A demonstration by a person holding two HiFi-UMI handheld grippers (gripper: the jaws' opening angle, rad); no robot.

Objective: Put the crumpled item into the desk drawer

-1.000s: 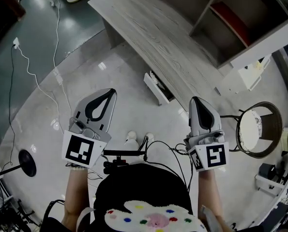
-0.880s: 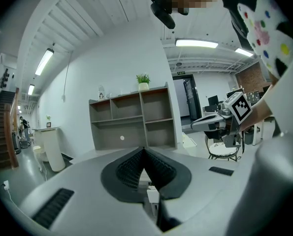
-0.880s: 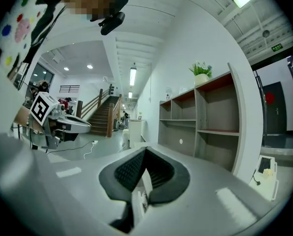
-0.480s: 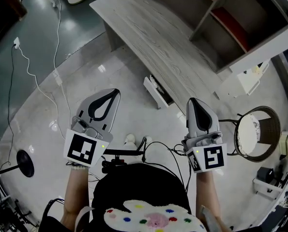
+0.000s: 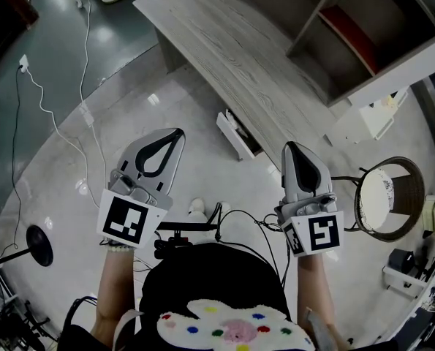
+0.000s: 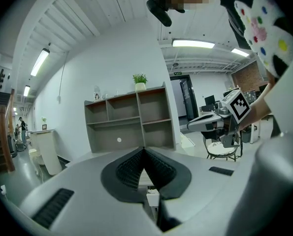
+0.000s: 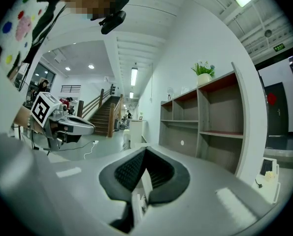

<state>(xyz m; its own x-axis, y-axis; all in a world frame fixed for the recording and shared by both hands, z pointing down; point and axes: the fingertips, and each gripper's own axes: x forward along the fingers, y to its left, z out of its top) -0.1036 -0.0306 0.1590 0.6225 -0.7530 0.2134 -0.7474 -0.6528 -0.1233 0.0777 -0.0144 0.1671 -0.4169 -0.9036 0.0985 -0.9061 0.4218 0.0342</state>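
The grey wood-grain desk (image 5: 232, 42) runs slantwise across the top of the head view. Its white drawer (image 5: 236, 134) stands pulled out a little below the desk's near edge. My left gripper (image 5: 175, 131) is held over the floor left of the drawer, jaws shut with nothing between them. My right gripper (image 5: 291, 147) hangs right of the drawer, also shut and empty. In the left gripper view the shut left gripper (image 6: 144, 149) points at the desk, with the right gripper (image 6: 210, 123) beside it. No crumpled item shows in any view.
A grey shelf unit (image 5: 349, 28) stands behind the desk. A round stool (image 5: 384, 196) is at the right. A white cable (image 5: 56, 123) trails over the floor at left, near a black stand base (image 5: 40, 246). Black cables (image 5: 239, 221) lie by my feet.
Both grippers stay shut and empty and almost still. The left one has edged slightly toward the desk.
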